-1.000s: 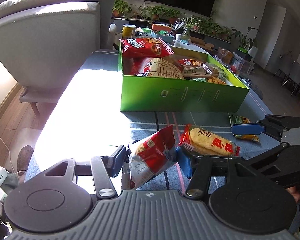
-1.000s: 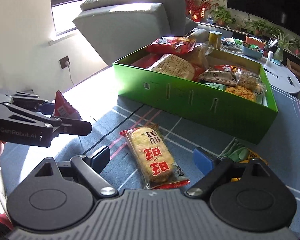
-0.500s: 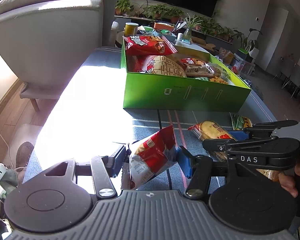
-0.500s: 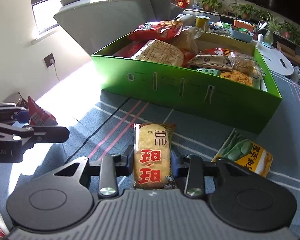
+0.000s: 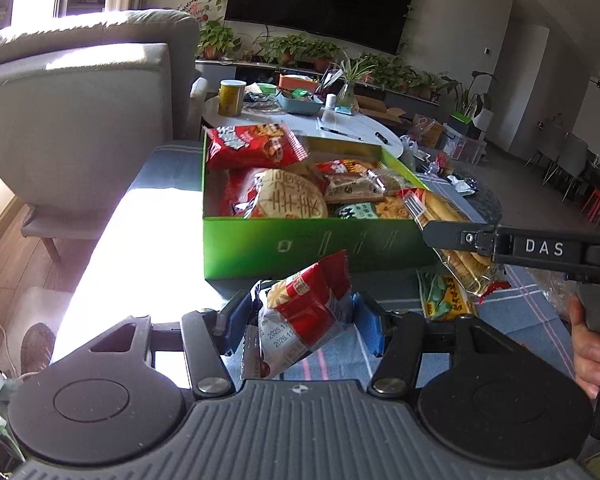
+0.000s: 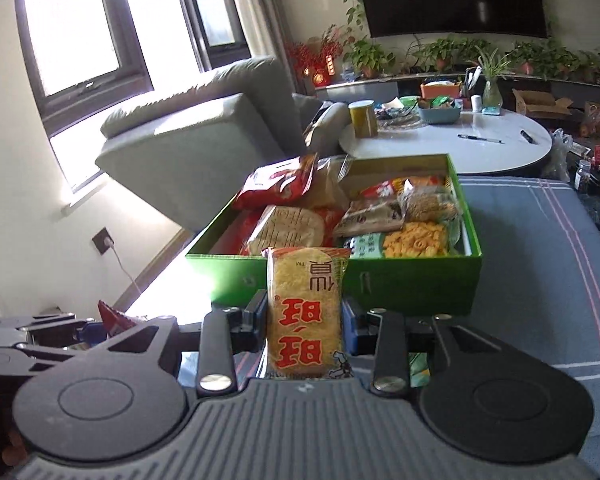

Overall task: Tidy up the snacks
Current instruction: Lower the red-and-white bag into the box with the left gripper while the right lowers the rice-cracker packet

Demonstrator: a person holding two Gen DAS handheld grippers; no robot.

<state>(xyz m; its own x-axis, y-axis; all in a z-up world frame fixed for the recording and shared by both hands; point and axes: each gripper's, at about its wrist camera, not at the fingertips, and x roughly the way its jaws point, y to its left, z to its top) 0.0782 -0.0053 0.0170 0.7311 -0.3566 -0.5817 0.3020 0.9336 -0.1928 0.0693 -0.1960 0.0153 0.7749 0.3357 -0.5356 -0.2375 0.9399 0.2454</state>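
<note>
While our left gripper (image 5: 300,320) pinches a red and white snack bag (image 5: 304,312) near the green box (image 5: 300,240), our right gripper (image 6: 305,320) clamps a yellow rice cracker pack (image 6: 305,312) before the box's near wall, green packet (image 5: 440,300) lying on the cloth at right.

Left claw (image 5: 300,316) grips a red snack packet (image 5: 304,312) — green box (image 5: 312,246) just beyond.

The green pea packet (image 6: 419,368) shows only as a sliver behind the right gripper's finger. Sun glare (image 5: 140,248) washes out the tablecloth — its pattern unreadable there. The lower snacks in the green box (image 6: 416,280) lie half buried — labels illegible.
</note>
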